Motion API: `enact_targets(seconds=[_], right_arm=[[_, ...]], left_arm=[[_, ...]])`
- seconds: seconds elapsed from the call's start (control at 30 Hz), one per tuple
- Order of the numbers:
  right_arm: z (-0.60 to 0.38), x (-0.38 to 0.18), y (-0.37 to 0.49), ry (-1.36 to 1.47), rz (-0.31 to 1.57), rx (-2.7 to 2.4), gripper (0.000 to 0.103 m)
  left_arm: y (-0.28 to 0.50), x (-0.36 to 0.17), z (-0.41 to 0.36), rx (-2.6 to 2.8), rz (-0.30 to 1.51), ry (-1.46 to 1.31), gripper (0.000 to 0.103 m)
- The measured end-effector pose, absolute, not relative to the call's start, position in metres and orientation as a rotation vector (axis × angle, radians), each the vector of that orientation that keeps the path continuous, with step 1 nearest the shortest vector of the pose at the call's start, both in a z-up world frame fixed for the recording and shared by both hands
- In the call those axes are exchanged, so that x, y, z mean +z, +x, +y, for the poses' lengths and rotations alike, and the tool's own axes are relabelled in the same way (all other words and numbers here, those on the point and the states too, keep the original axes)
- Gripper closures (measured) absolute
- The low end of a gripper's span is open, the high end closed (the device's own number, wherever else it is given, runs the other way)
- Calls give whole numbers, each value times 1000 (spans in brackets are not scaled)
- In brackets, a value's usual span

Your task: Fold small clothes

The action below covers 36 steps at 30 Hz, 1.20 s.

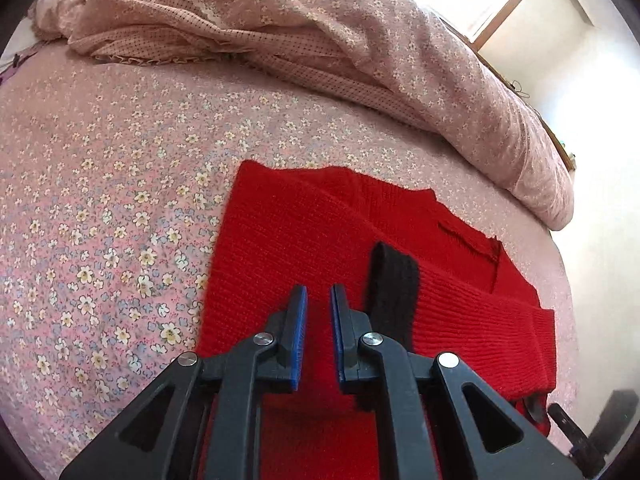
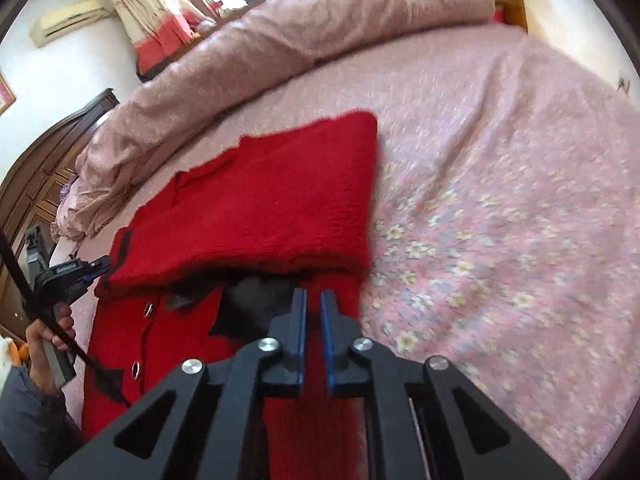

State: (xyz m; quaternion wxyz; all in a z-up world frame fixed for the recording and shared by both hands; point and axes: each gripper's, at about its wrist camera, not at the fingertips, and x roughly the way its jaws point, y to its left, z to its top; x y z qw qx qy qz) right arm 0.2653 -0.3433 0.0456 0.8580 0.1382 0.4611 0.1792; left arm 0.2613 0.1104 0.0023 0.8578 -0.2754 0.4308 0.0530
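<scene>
A small red knitted cardigan (image 1: pixel 320 232) with black trim (image 1: pixel 394 280) lies partly folded on the bed. In the right wrist view its top half (image 2: pixel 280 196) is folded over the buttoned front (image 2: pixel 156 344). My left gripper (image 1: pixel 319 292) hovers just above the red knit, its jaws a narrow gap apart with nothing between them. My right gripper (image 2: pixel 313 296) sits over the cardigan's right edge, jaws a narrow gap apart; red knit shows between and below them, and a grip cannot be confirmed. The left gripper also shows in the right wrist view (image 2: pixel 86 272), held by a hand.
The bed has a pink floral sheet (image 1: pixel 100 200). A rumpled pink duvet (image 1: pixel 360 40) is piled along the far side. A dark wooden wardrobe (image 2: pixel 48 152) and a window with curtains (image 2: pixel 152 4) stand beyond the bed.
</scene>
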Motion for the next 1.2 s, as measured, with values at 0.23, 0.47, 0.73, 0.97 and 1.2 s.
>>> enact_targets(seconds=[0.23, 0.47, 0.73, 0.97, 1.2], right_arm=[[-329, 37, 264, 240, 970, 449, 96], [-341, 15, 263, 216, 971, 403, 103], [-351, 17, 248, 198, 962, 368, 103], [-329, 46, 220, 142, 912, 439, 96], [-378, 15, 172, 357, 867, 344, 97]], left_arm=[[262, -1, 96, 118, 910, -507, 99], [260, 2, 96, 89, 929, -531, 99], [253, 2, 97, 96, 939, -518, 99], [223, 24, 98, 69, 889, -448, 99], [130, 33, 90, 67, 834, -357, 91]])
